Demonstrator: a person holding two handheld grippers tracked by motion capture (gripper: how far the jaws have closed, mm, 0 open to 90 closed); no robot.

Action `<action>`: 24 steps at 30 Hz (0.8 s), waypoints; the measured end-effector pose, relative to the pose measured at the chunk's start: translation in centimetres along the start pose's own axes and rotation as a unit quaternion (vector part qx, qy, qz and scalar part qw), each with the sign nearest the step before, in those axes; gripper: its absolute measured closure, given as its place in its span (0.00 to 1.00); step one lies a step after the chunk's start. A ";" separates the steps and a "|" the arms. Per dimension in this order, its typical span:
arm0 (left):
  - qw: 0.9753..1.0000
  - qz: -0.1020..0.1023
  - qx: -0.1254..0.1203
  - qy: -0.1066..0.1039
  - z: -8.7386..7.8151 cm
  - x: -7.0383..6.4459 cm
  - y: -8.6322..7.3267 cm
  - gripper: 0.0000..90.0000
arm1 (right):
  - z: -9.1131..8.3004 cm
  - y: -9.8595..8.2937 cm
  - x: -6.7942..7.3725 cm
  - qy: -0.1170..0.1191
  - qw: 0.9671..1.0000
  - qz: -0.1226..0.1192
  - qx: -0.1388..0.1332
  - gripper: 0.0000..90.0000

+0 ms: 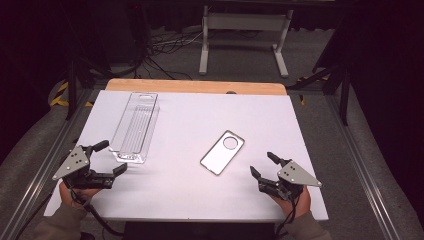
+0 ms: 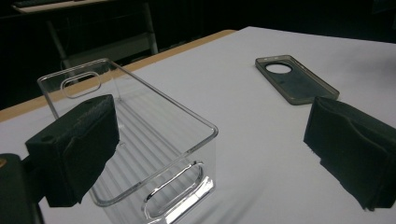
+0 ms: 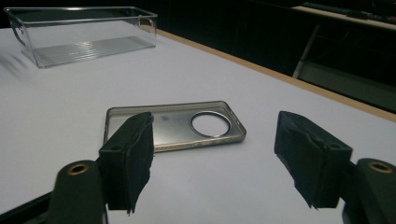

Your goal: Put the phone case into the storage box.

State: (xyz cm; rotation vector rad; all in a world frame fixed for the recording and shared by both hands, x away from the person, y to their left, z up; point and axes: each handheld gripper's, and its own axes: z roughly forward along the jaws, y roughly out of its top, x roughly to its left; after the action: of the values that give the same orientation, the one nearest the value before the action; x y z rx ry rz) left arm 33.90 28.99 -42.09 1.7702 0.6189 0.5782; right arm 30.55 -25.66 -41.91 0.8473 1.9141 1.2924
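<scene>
A clear phone case (image 1: 223,152) with a round camera hole lies flat near the middle of the white table (image 1: 190,125). A long clear plastic bin (image 1: 135,126) stands at the left, empty. My left gripper (image 1: 111,157) rests open just in front of the bin's near end, nothing between its jaws. My right gripper (image 1: 264,164) rests open at the front right, a little right of the phone case. In the left gripper view the bin (image 2: 140,140) is close and the case (image 2: 296,79) is farther off. In the right gripper view the case (image 3: 180,126) lies just ahead of the open jaws.
A wooden strip (image 1: 195,86) runs along the table's far edge. Beyond it, a white frame stand (image 1: 245,30) and cables (image 1: 165,45) lie on the dark floor. Metal rails (image 1: 350,150) flank the table on both sides.
</scene>
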 end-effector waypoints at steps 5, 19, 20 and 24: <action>1.000 0.013 0.018 -0.009 0.7 -0.7 -0.1 0.04 | 0.0 0.0 -0.4 0.008 1.000 -0.001 0.009 0.37; 0.999 0.031 0.027 -0.018 0.9 -1.4 -0.3 0.04 | 2.1 1.3 -1.3 0.002 0.998 -0.013 0.054 0.38; 0.999 0.032 0.023 -0.016 0.9 -1.5 -0.3 0.04 | 2.5 1.4 -1.4 0.002 0.998 -0.012 0.063 0.38; 0.999 0.035 0.026 -0.019 1.0 -1.5 -0.3 0.04 | 4.8 2.8 -2.1 0.019 0.992 -0.010 0.124 0.36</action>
State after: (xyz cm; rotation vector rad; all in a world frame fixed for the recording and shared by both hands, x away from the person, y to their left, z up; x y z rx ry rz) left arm 33.45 27.38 -42.79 1.8539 0.5529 0.5796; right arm 36.10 -24.09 -40.34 0.9282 2.1385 1.0807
